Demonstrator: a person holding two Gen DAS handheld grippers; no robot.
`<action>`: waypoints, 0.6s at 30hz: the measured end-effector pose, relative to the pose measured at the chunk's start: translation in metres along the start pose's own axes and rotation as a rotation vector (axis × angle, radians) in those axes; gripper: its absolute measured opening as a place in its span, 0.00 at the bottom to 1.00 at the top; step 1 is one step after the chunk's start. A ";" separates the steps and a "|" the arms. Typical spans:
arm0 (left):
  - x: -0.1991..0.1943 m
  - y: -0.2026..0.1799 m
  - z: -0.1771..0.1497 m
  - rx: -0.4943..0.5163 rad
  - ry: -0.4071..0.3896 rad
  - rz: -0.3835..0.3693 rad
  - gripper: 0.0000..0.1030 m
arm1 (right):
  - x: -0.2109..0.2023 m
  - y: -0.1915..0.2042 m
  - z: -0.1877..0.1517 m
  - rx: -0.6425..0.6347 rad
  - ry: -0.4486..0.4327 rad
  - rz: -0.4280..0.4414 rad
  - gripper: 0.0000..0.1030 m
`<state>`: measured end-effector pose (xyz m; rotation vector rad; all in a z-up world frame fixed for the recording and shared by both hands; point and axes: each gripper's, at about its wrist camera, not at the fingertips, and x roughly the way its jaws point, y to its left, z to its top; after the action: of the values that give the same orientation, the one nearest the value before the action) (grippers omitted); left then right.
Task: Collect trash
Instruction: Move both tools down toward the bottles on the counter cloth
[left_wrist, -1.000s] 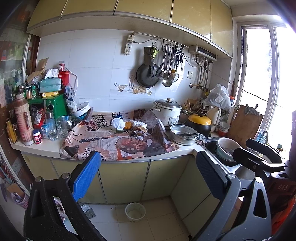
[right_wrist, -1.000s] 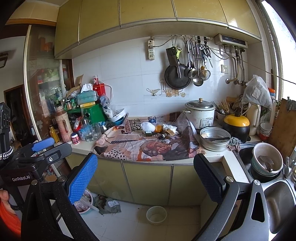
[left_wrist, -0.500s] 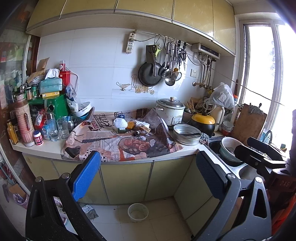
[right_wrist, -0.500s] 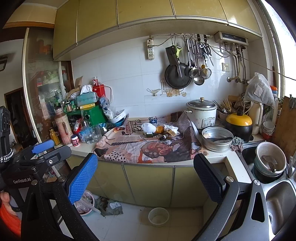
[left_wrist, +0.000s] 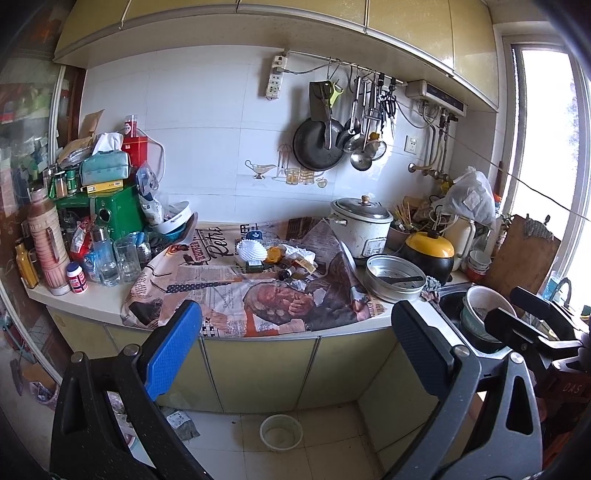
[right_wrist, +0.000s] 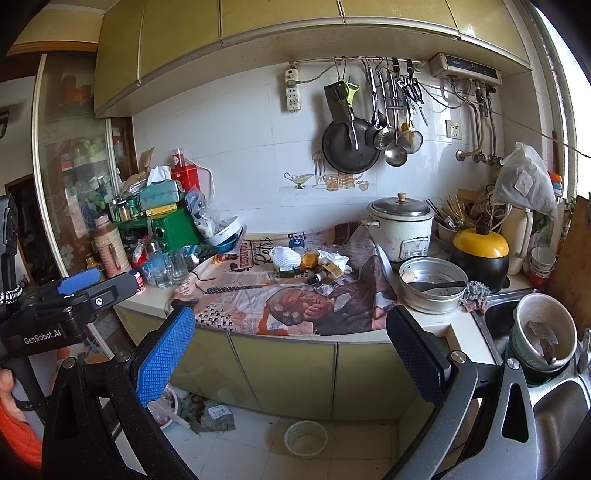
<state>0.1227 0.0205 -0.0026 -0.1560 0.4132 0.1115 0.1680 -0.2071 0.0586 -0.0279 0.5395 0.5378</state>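
Both tools are hanging back from the counter, w/ nothing between the fingers. Left gripper (left_wrist: 291, 347) is spread wide, empty; right gripper (right_wrist: 290, 345) is the same, fingers well apart, gripping nothing.

The trash (left_wrist: 284, 258) is sitting ahead of and above both tools, on the newspaper (left_wrist: 236, 295) covering the counter: a white paper cup-liner (left_wrist: 252, 251), something orange (right_wrist: 309, 259), crumpled tissue (right_wrist: 334, 258), a small dark bottle (right_wrist: 319, 277) lying on its side. All bunched together, touching or nearly so.

What's worrying me, as a guess:
- The pile is tight, so fingers going in wide could be grabbing two things at once, or shoving the bottle so it's rolling off toward the front edge.
- The paper is loose and hanging over the counter lip; a pinch too low could be catching the sheet and dragging everything w/ it.
- Rice cooker (right_wrist: 400, 229) and steel pan (right_wrist: 432, 282) are standing just right of the pile, glasses (left_wrist: 125, 258) to the left; a wide sweep could be knocking them.
- Tissue is soft & flat, likely slipping out of a shallow pinch.
- More litter (right_wrist: 210, 411) is lying on the floor below the tools, by a small bowl (right_wrist: 306, 437); easy to be missing it.
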 end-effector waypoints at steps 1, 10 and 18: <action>0.007 0.000 0.003 -0.005 -0.003 0.016 1.00 | 0.004 -0.004 0.002 0.000 0.001 0.000 1.00; 0.095 0.020 0.027 -0.025 0.047 0.089 0.95 | 0.063 -0.037 0.018 0.009 0.060 -0.084 1.00; 0.194 0.064 0.047 -0.032 0.094 0.074 0.95 | 0.138 -0.046 0.030 0.071 0.109 -0.140 1.00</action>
<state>0.3085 0.1062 -0.0470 -0.1777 0.5115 0.1840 0.3052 -0.1752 0.0106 -0.0271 0.6579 0.3817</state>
